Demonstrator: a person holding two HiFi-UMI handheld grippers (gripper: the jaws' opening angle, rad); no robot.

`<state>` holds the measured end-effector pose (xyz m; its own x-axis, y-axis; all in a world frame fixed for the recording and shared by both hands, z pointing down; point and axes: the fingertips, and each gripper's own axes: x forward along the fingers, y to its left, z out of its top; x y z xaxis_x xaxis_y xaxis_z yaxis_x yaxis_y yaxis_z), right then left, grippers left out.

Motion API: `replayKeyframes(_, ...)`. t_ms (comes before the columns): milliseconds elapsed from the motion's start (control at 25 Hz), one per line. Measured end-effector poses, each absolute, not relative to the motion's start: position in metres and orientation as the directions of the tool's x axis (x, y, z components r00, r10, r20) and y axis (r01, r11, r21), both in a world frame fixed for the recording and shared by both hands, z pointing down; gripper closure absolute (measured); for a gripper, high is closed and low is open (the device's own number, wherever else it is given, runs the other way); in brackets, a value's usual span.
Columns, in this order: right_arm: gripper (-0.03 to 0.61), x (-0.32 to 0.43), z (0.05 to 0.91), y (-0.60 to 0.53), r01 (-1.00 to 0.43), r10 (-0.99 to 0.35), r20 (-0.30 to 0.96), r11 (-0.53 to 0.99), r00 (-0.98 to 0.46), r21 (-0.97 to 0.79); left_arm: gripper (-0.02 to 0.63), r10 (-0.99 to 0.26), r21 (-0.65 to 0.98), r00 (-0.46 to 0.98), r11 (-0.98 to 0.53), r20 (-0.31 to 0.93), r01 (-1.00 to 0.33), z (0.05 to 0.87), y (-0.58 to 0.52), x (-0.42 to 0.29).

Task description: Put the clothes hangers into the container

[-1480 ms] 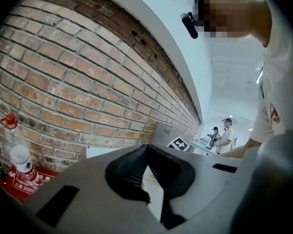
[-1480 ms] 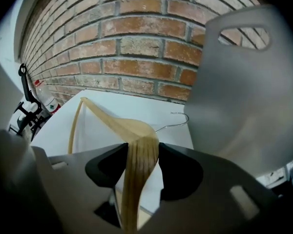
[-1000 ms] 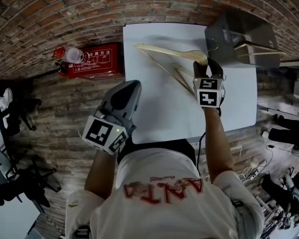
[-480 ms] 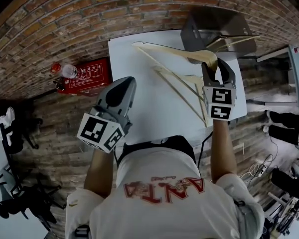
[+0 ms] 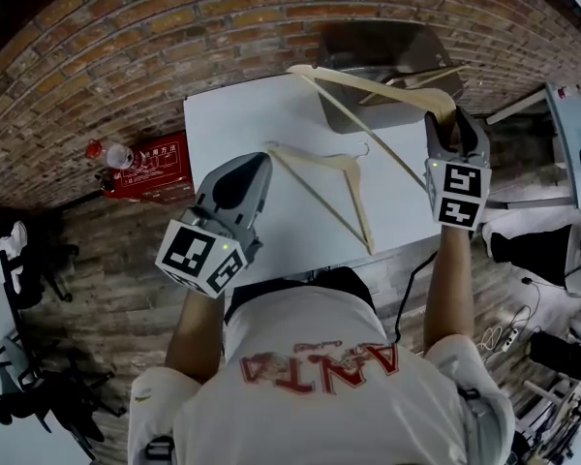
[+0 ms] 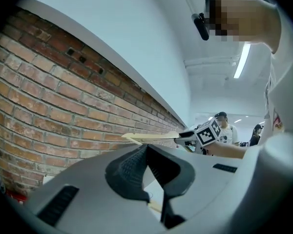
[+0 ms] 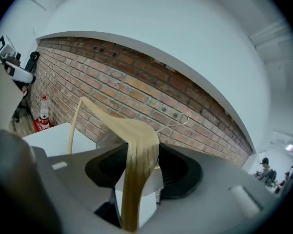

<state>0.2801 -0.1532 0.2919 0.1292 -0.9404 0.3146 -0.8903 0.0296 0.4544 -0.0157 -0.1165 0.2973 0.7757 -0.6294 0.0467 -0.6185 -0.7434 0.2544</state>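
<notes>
Wooden hanger (image 5: 368,85) pinched by right claw (image 5: 454,126) over grey container (image 5: 368,42) at upper right; second hanger (image 5: 344,163) lies on table (image 5: 232,134); left claw (image 5: 244,177) pressed together, empty.

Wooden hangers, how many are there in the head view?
3. One pale wooden clothes hanger is clamped in the right gripper by the grey container; a second hanger lies on the white table; a third hanger pokes from the container. More may hide inside.
</notes>
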Motion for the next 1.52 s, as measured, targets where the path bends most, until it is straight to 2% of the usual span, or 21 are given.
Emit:
replayKeyframes(360,0.387,0.374,0.261,-0.19,-0.766,-0.933,0.314,0.069,0.177,0.639,0.604,-0.636,0.262,0.771,-0.738,0.033,-0.621,0.3,-0.115,0.05)
replayKeyframes(600,0.387,0.398,0.258,-0.233,-0.597,-0.925,0.337,0.17,0.178,0.784,0.604,-0.654,0.277,0.756,-0.724,0.016,-0.632,0.305,-0.118,0.073)
replayKeyframes(800,0.387,0.393,0.279,-0.28,-0.419,-0.902,0.403,0.309,0.156,0.854,0.604,-0.678,0.283,0.734,-0.698,0.035,-0.658,0.309,-0.121,0.08)
replayKeyframes(1080,0.387,0.365,0.336,-0.328,-0.239,-0.853,0.507,0.47,0.123,0.849,0.604,-0.73,0.302,0.683,-0.643,0.039,-0.704,0.322,-0.128,0.067)
replayKeyframes(1360,0.385,0.335,0.388,-0.362,-0.133,-0.814,0.57,0.556,0.114,0.82,0.604,-0.745,0.306,0.664,-0.619,0.062,-0.723,0.328,-0.139,0.06)
replayKeyframes(1520,0.383,0.326,0.408,-0.374,-0.139,-0.793,0.598,0.584,0.113,0.8,0.604,-0.746,0.309,0.663,-0.618,0.062,-0.723,0.332,-0.145,0.058)
